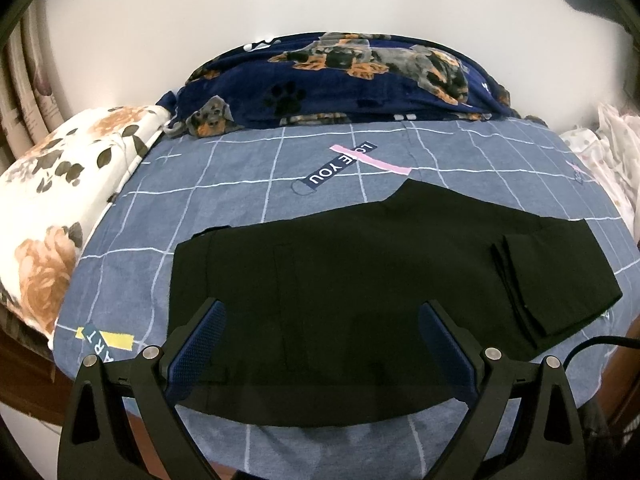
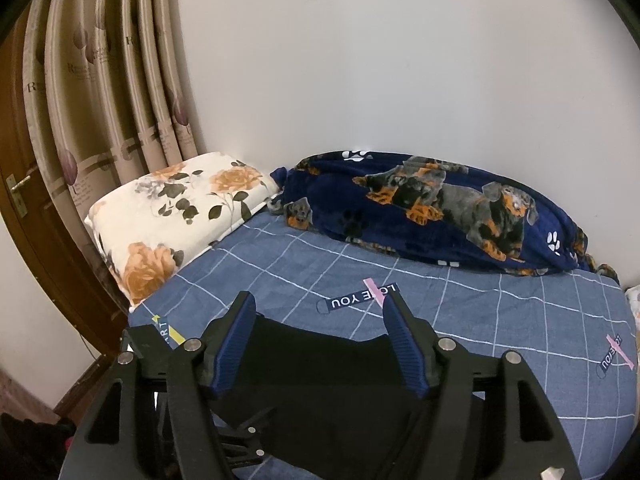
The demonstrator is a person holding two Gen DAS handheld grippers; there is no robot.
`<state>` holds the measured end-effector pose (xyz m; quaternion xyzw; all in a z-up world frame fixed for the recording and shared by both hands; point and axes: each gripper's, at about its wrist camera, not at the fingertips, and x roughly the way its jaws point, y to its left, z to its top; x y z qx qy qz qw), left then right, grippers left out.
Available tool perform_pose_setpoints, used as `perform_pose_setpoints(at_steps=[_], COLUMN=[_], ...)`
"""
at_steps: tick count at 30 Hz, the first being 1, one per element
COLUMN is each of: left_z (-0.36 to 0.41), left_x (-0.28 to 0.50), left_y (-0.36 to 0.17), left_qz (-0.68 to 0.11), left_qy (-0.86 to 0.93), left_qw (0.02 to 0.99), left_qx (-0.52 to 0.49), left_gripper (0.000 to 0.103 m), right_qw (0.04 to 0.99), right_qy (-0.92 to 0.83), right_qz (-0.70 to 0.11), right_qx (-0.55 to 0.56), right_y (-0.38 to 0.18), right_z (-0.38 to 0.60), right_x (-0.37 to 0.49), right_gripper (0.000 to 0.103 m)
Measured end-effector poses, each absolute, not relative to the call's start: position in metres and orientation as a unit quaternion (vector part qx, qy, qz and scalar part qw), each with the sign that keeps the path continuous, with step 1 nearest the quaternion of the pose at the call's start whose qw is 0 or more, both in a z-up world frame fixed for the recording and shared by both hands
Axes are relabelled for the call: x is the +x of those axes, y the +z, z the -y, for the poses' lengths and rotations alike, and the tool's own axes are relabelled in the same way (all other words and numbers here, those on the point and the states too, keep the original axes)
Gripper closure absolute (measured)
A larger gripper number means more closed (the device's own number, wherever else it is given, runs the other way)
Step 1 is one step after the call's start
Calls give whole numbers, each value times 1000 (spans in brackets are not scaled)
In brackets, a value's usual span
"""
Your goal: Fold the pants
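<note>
Black pants [image 1: 360, 280] lie flat on the blue checked bed sheet [image 1: 240, 168], folded lengthwise, with the leg ends folded back at the right [image 1: 560, 280]. My left gripper [image 1: 322, 312] is open and empty, hovering over the near part of the pants. In the right wrist view the pants [image 2: 320, 368] show dark below my right gripper [image 2: 320, 308], which is open and empty above them. The left gripper's black frame [image 2: 240, 440] shows low in that view.
A floral pillow [image 1: 60, 200] lies at the left of the bed. A navy dog-print blanket [image 1: 340, 80] is bunched along the white wall. Curtains [image 2: 100, 100] and a brown door [image 2: 24, 200] stand to the left. A black cable [image 1: 600, 344] runs at the right bed edge.
</note>
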<state>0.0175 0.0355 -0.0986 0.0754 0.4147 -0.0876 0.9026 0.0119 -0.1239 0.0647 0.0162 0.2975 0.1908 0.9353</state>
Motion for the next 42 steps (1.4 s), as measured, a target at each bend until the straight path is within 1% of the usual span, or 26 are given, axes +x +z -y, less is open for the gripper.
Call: perform_pose_setpoints(at_steps=[1, 3, 4, 7, 10, 14, 15, 20, 22, 24, 28, 32, 36, 38, 39, 40, 42], left_z=[-38, -49, -58, -97, -148, -203, -209, -206, -202, -199, -197, -188, -191, -194, -195, -195, -196], left_x=[17, 16, 16, 21, 34, 53, 55, 68, 74, 82, 98, 105, 114, 118, 119, 119, 119], left_y=[-97, -90, -85, -70, -66, -82, -88, -126, -139, -152, -169, -179, -181, -181, -180, -179, -178], left_qz=[-414, -413, -411, -412, -428, -467, -476, -512, -521, -530, -547, -559, -562, -564, -565, -565, -562], left_qy=[-89, -101, -107, -107, -95, -100, -110, -163, -183, -194, -233, -263, -283, -286, -283, -285, -288], left_qw=[903, 902, 903, 904, 899, 877, 871, 842, 833, 825, 801, 785, 773, 770, 771, 770, 769], left_qx=[79, 76, 68, 40, 4, -47, -55, -52, -47, -44, -70, -54, -75, -81, -80, -84, -93], left_gripper=[6, 6, 6, 6, 7, 10, 15, 22, 26, 26, 26, 26, 26, 32, 42, 56, 58], right_qw=[934, 930, 927, 915, 904, 895, 892, 880, 873, 868, 861, 855, 849, 845, 843, 842, 842], right_qy=[196, 205, 203, 206, 192, 169, 164, 159, 158, 155, 146, 142, 142, 146, 147, 149, 150], right_qz=[-299, -305, -313, -337, -365, -390, -397, -424, -437, -448, -464, -474, -483, -489, -491, -493, -494], right_qx=[21, 31, 37, 75, 112, 137, 142, 147, 149, 149, 150, 157, 159, 161, 161, 160, 156], right_y=[62, 52, 45, 21, -2, -26, -33, -50, -58, -65, -74, -79, -83, -85, -86, -87, -87], right_z=[125, 134, 141, 169, 198, 223, 227, 231, 230, 229, 227, 224, 218, 214, 212, 210, 206], right_x=[11, 11, 13, 15, 20, 20, 18, 18, 20, 19, 20, 24, 29, 32, 32, 33, 33], right_gripper=[35, 28, 27, 27, 27, 25, 25, 25, 25, 25, 25, 25, 23, 23, 23, 23, 22])
